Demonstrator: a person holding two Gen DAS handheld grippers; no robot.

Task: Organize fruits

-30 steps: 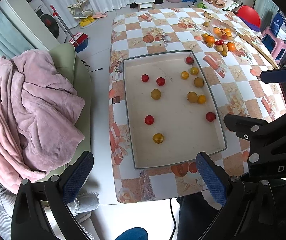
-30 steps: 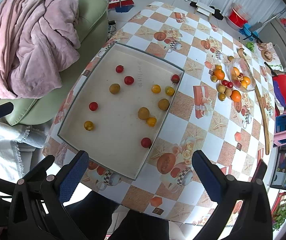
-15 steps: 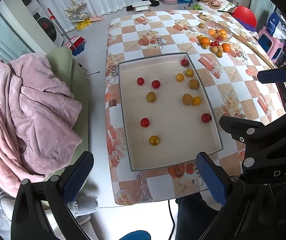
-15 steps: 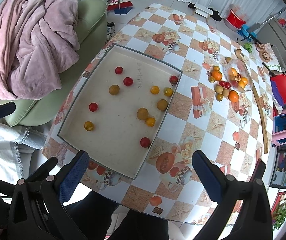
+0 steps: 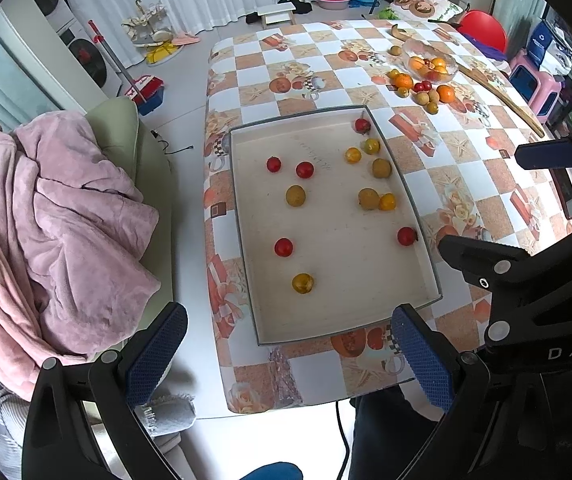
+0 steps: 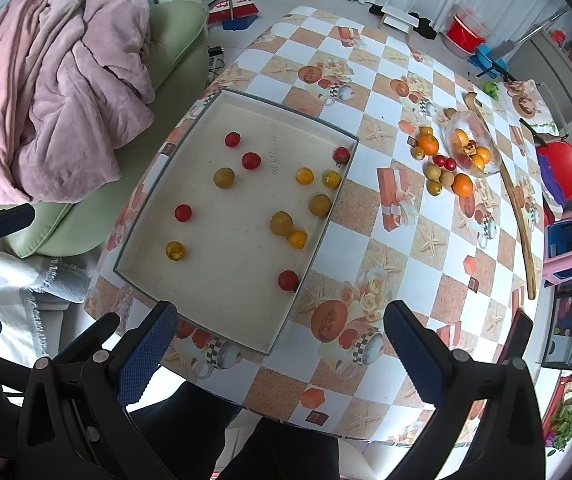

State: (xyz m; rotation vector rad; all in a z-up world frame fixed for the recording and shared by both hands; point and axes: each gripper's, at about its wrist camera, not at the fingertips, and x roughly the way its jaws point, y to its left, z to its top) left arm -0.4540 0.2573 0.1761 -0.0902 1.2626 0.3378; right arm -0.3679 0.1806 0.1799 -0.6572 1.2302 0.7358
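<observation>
**Ana:** Where do the fruits stand?

**Me:** Twelve small ones lie loose in the tray: red ones, yellow ones and dull brownish ones, all mixed, none grouped. One red one sits against the tray's right wall, another in its far right corner. Beyond the tray's far right corner, a glass bowl holds oranges and a few small fruits, with more fruit on the counter just beside it.

**Ana:** So nothing sorted?

**Me:** I'd judge the sorting hasn't begun; every piece is left to do.

**Ana:** And your grippers?

**Me:** My left gripper hangs above the tray's near edge, jaws spread wide, grasping nothing. My right gripper hovers above the tray's near right corner, likewise released and empty. A pink blanket lies on the green chair left of the tray.
</observation>
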